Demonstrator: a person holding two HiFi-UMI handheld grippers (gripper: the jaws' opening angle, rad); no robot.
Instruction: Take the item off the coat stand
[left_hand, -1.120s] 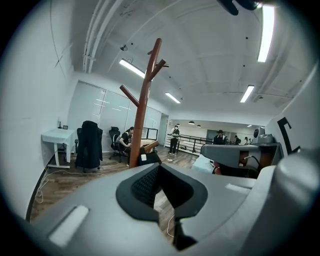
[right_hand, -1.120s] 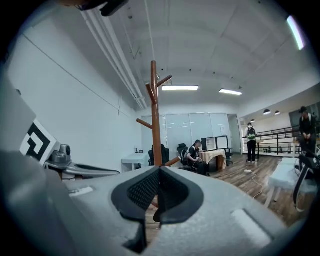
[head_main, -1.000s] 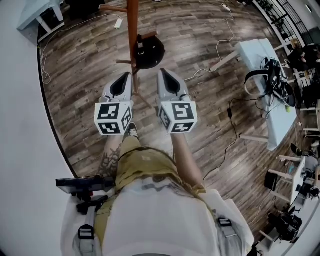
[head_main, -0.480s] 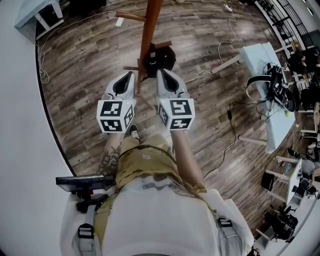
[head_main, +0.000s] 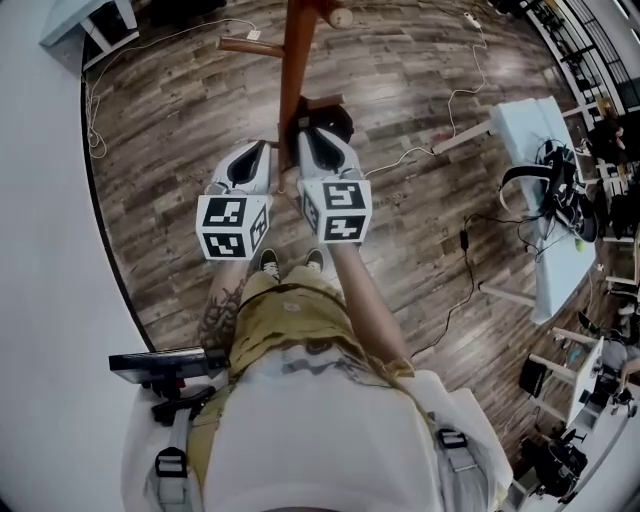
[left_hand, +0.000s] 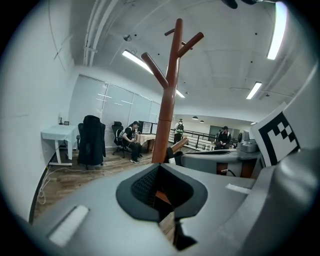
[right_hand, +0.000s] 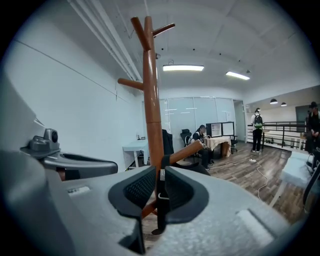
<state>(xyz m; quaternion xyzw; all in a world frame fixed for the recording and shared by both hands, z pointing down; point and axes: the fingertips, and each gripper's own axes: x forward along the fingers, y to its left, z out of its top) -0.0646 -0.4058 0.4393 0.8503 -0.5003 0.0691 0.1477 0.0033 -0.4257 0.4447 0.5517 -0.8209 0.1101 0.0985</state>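
Wall (head_main: 40, 220) is bounding the scene on the left. Bare floor (head_main: 160, 150) is lying between it and the stand, so there is free room on that side.

Left gripper (head_main: 252, 152) is hovering just left of the stand (head_main: 291, 70). Its jaws are standing a little apart and holding nothing; only wood is showing through the gap. Judgement: it is being kept alongside as a spare, or to steady the pole, not to carry the load.

The pole is rising between the two grippers, with upper pegs branching overhead and out of the working path.

Right gripper (right_hand: 159, 187) is sitting just right of the pole, pointing slightly down toward the lower peg (right_hand: 187, 151). Its jaws have just been opening and are standing part-way apart. A black strap (right_hand: 159, 215) is hanging in the gap, and the pads are not visibly pressing on it. The strap is looping over that peg. The item (head_main: 335, 122), black, is hanging there on the far side of the pole, just beyond the right fingertips, so it is not yet off the stand.

Judgement: the jaws are straddling the strap, ready to close. The peg is sloping up away from the pole, so the strap is going to need lifting up and outward past the tip. The pole is crowding the jaws' left edge.

Further right, a cable (head_main: 440, 150) is trailing on the floor and a table (head_main: 530, 130) is standing well apart, with open floor between.
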